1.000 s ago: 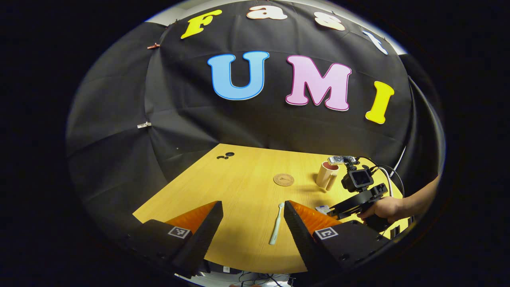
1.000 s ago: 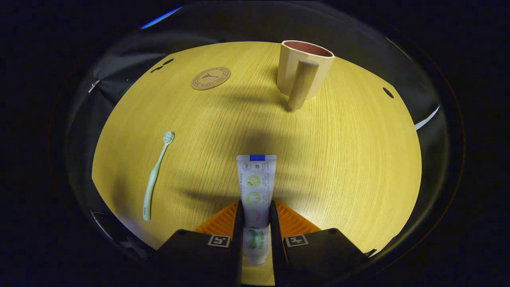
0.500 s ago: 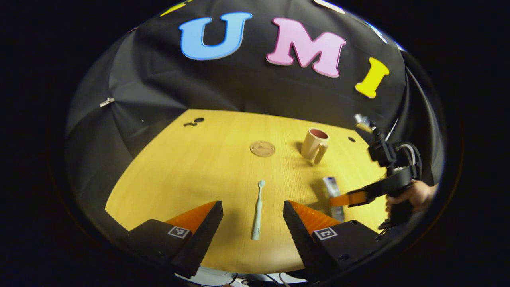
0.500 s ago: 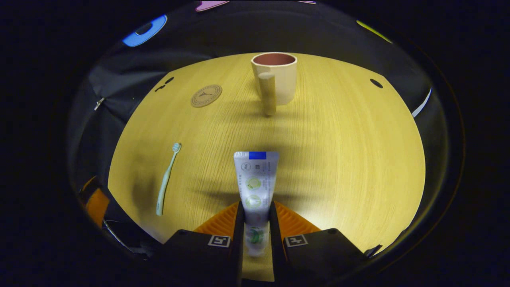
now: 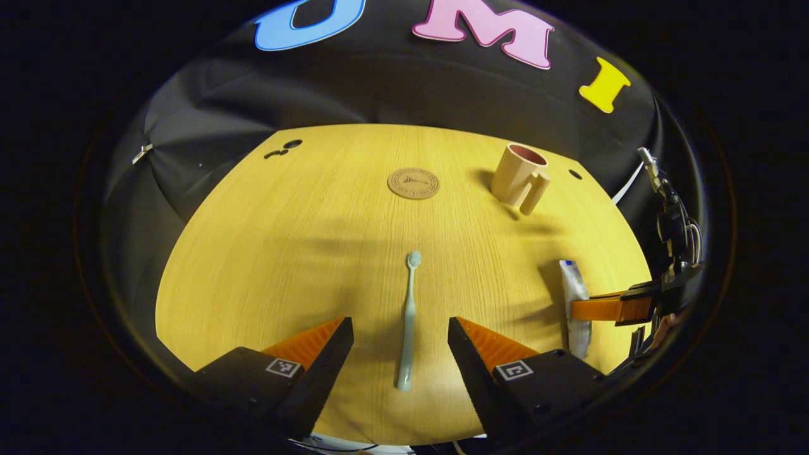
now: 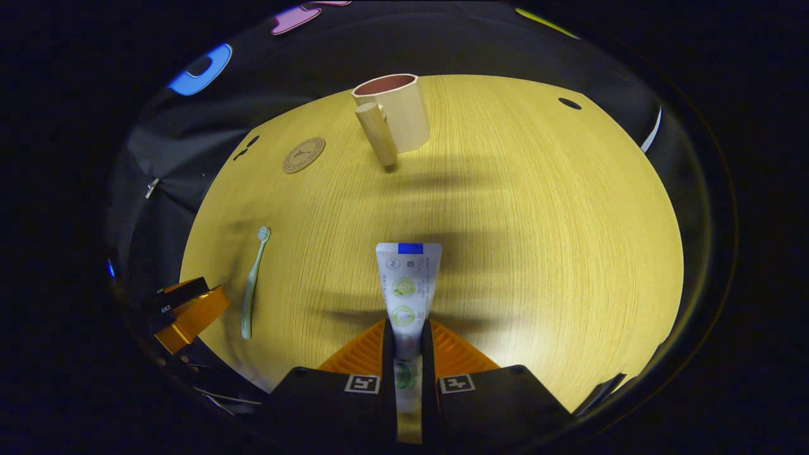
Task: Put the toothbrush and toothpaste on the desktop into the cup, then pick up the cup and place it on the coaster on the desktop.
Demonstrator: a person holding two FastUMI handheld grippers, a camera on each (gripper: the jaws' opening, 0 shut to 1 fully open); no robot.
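Note:
A pale green toothbrush (image 5: 407, 322) lies flat on the yellow wooden desktop (image 5: 303, 240), head pointing away, its handle end between the fingers of my open left gripper (image 5: 399, 332). My right gripper (image 6: 405, 332) is shut on the white toothpaste tube (image 6: 406, 284), which lies lengthwise on the desktop (image 6: 537, 240). In the left gripper view the toothpaste (image 5: 574, 297) and right gripper (image 5: 610, 308) sit at the right. A beige cup (image 5: 517, 178) with a thick handle stands upright at the back, also the cup (image 6: 393, 117). The round coaster (image 5: 413, 183) lies left of it, as does the coaster (image 6: 303, 155).
Small dark holes (image 5: 283, 148) mark the desktop's far left corner, another hole (image 6: 570, 103) the far right. Black cloth walls close in the back and sides. The toothbrush (image 6: 253, 284) and left gripper (image 6: 189, 313) appear at the left of the right gripper view.
My left gripper has tilted down and moved forward over the toothbrush handle. The right gripper's fingers have squeezed tighter on the toothpaste tube and turned slightly, so the cup sits further left.

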